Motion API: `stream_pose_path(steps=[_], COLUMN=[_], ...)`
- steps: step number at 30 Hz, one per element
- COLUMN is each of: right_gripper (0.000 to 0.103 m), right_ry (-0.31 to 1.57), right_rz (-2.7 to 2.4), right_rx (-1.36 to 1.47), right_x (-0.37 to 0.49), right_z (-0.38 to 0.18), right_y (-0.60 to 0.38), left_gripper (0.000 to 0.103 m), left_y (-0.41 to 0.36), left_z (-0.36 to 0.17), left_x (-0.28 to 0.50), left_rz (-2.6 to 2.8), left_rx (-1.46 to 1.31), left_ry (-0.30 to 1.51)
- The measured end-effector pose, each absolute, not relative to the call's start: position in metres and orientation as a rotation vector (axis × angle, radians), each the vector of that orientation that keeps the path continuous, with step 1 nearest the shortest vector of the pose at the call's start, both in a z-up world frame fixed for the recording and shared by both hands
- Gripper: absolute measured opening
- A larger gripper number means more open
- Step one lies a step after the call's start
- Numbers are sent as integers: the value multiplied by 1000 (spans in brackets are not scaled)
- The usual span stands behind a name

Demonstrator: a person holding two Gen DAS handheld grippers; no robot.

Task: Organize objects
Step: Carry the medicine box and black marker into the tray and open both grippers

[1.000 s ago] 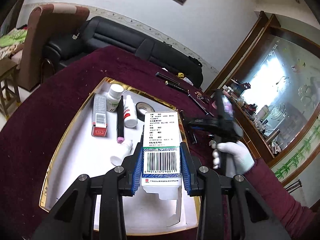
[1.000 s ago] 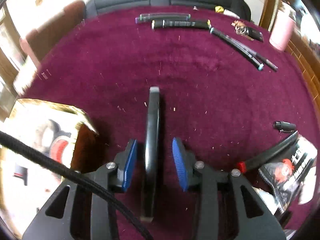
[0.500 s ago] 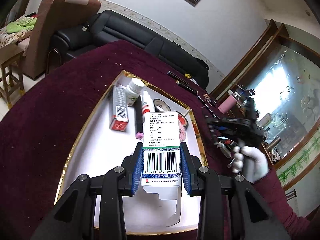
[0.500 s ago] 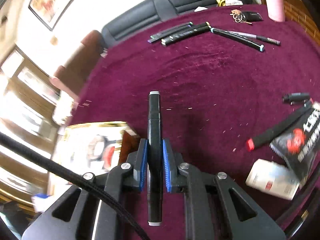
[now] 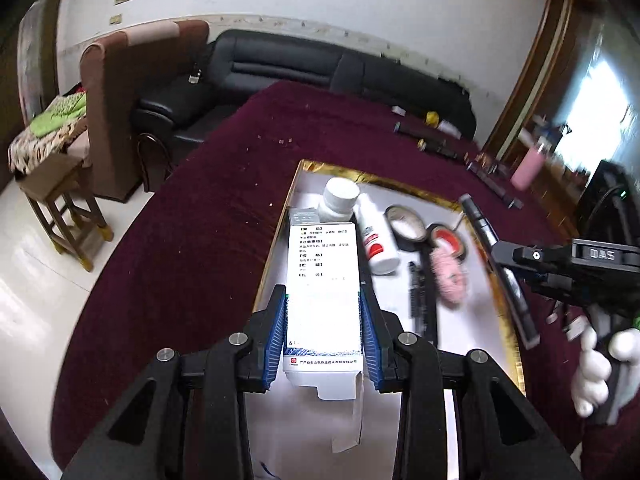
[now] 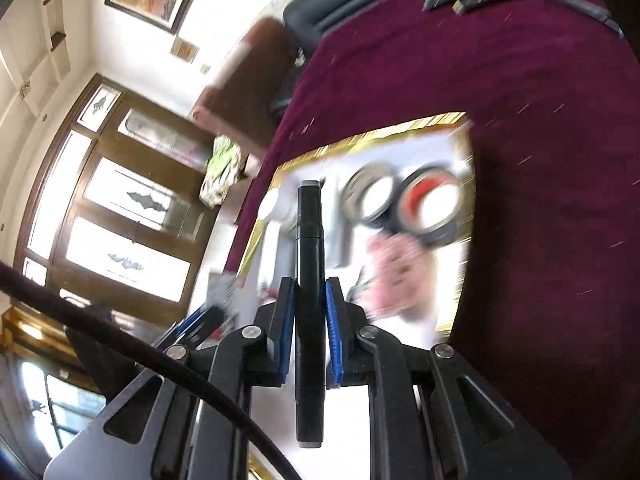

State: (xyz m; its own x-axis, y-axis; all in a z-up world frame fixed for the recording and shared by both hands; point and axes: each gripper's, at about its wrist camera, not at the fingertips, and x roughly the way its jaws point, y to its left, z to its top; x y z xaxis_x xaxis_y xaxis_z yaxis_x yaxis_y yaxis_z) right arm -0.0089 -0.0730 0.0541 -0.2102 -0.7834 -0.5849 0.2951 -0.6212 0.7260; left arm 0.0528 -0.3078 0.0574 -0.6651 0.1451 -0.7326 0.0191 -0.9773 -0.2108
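A maroon-clothed table (image 5: pixel 208 240) carries the gold-rimmed tray (image 5: pixel 280 216) ahead of the left gripper, dark pens (image 5: pixel 432 140) beyond.

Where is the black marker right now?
The black marker is clamped between the right gripper fingers, held above the gold-rimmed tray; the left wrist view shows it over the tray's right edge, beside the tape rolls.
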Motion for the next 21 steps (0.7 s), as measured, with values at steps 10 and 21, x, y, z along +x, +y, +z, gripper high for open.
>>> stream_pose_path(steps=[10,21], right_gripper=[15,25], right_ry=[-407,-299], right_rz=[-1878,-1961], right_rx=[1438,1388], right_x=[-11,-7], right_z=[23,31], right_y=[-150,-145], left_gripper=[31,66], left_y=[-307,-315], left_z=[35,57], left_x=[43,58], left_rz=[2790,2778], left_rx=[-1376,-1256], left_ry=[-255,-394])
